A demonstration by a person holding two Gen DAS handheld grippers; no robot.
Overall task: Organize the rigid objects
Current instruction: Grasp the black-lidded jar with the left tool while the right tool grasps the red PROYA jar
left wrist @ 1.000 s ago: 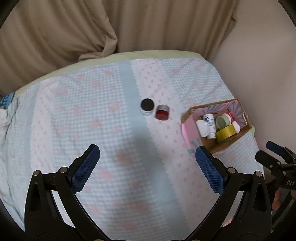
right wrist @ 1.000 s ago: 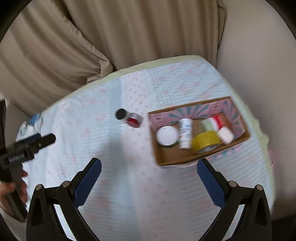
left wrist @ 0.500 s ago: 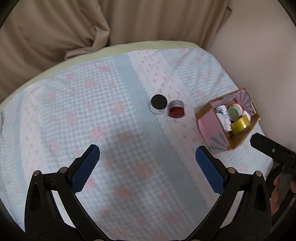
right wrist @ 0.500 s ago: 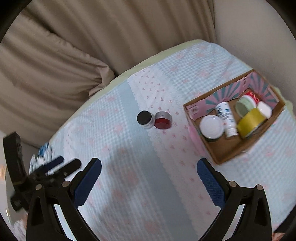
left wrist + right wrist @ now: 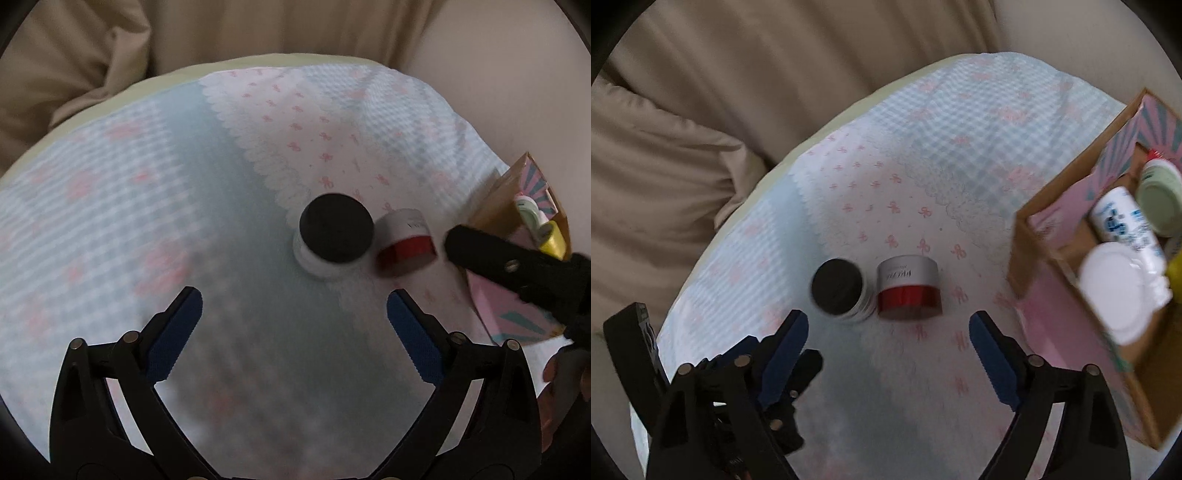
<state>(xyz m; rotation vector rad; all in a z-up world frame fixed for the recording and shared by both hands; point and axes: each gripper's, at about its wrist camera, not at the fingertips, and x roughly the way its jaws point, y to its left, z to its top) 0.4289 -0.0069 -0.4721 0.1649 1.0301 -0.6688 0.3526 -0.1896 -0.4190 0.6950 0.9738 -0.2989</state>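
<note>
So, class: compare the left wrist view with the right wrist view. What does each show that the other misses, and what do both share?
Only the left wrist view: a bit of the person's hand at the right edge.

Only the right wrist view: the box's white-lidded jar and printed white tube.

Both: the black-lidded jar, the red jar, the cardboard box, the patterned cloth, and both grippers, left gripper and right gripper, with nothing between their jaws; the right one's are closing.

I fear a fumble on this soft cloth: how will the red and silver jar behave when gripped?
The red and silver jar looks rigid, squat and flat-based, so it probably won't tip. Its glossy round wall may slip. A nudge could knock it into the black-lidded jar right beside it.
</note>
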